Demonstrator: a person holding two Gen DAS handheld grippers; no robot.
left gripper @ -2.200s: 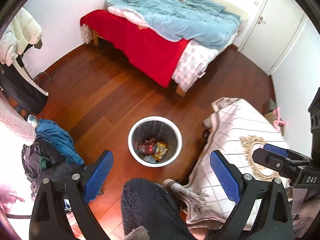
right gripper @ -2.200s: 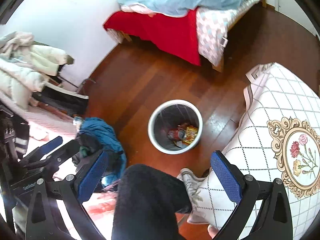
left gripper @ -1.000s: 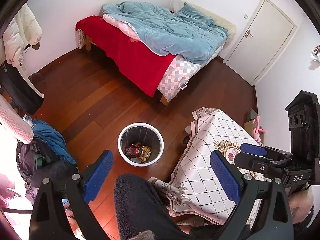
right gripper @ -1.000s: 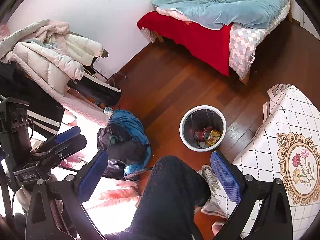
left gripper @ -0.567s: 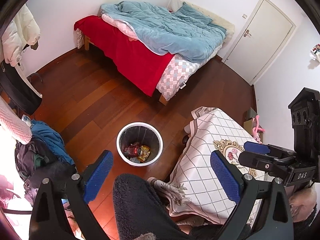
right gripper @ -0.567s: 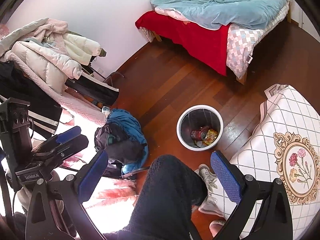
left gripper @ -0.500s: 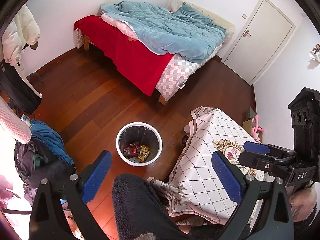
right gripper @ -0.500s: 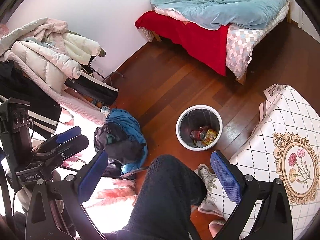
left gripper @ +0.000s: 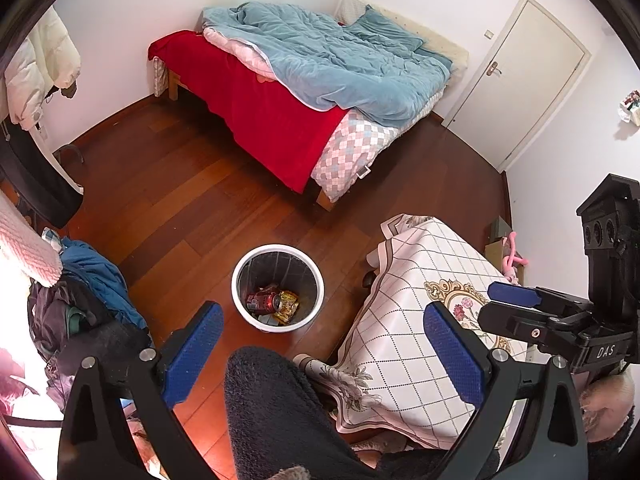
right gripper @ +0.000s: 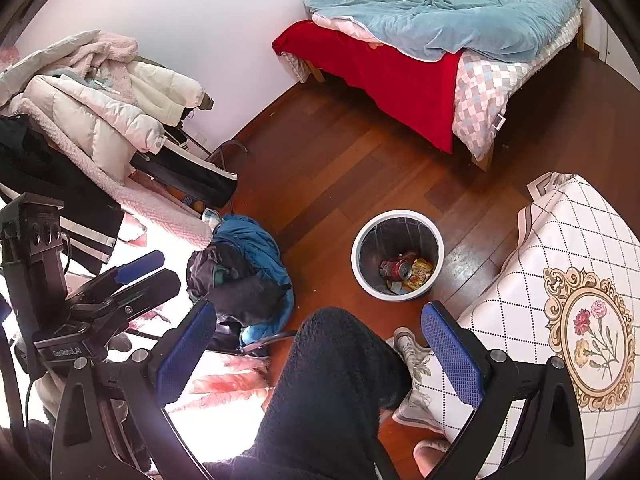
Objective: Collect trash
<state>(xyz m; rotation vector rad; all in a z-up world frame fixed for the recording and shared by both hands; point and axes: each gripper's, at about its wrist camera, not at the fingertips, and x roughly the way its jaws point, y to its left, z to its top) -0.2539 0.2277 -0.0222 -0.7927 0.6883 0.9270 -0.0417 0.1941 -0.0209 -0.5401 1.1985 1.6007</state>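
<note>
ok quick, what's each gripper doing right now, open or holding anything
Left gripper: open, nothing between its fingers.
Right gripper: open, nothing between its fingers.

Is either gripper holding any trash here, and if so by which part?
Nothing is held. The left gripper and right gripper are both open and empty; the trash lies in the bin.
</note>
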